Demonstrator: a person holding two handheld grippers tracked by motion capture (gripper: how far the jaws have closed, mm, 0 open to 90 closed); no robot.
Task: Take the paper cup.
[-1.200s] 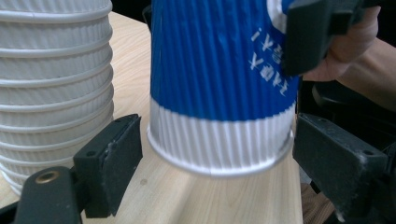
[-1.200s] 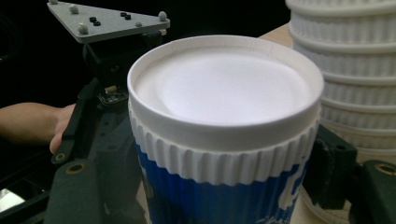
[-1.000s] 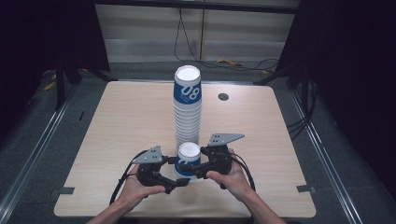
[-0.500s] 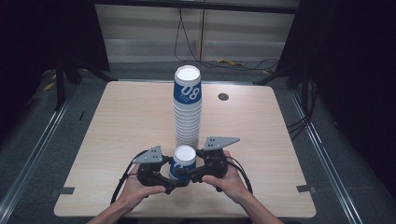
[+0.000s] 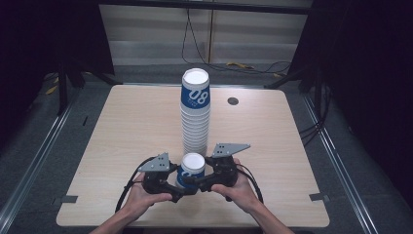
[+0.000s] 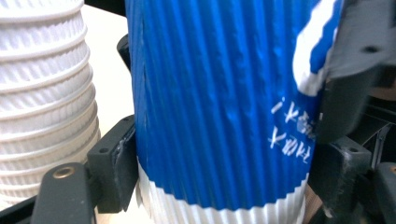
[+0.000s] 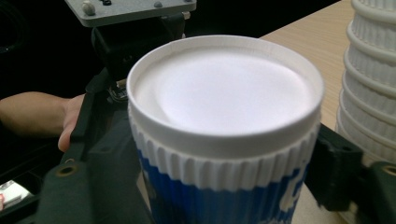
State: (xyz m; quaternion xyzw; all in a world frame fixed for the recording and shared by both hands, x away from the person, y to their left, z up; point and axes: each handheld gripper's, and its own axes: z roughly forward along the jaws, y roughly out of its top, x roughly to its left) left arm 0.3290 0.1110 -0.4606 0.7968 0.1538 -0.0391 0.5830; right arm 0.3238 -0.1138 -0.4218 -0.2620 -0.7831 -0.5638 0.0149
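Note:
A blue ribbed paper cup (image 5: 191, 170) with a white band stands near the table's front edge, its flat white end up. My left gripper (image 5: 179, 188) and right gripper (image 5: 200, 182) close on it from opposite sides. In the left gripper view the black jaws press the blue wall of the cup (image 6: 219, 107). The right gripper view has the cup (image 7: 224, 121) sitting between its jaws, just below the white band. Right behind the cup rises a tall stack of the same cups (image 5: 196, 114), marked 08 on its top one.
The light wooden table (image 5: 122, 131) has a small dark round grommet (image 5: 233, 101) at the back right. Cables trail from both grippers toward the person's hands (image 5: 146, 197). Dark floor and metal rails surround the table.
The cup and both grippers have shifted slightly left and toward the person. The stack has not moved.

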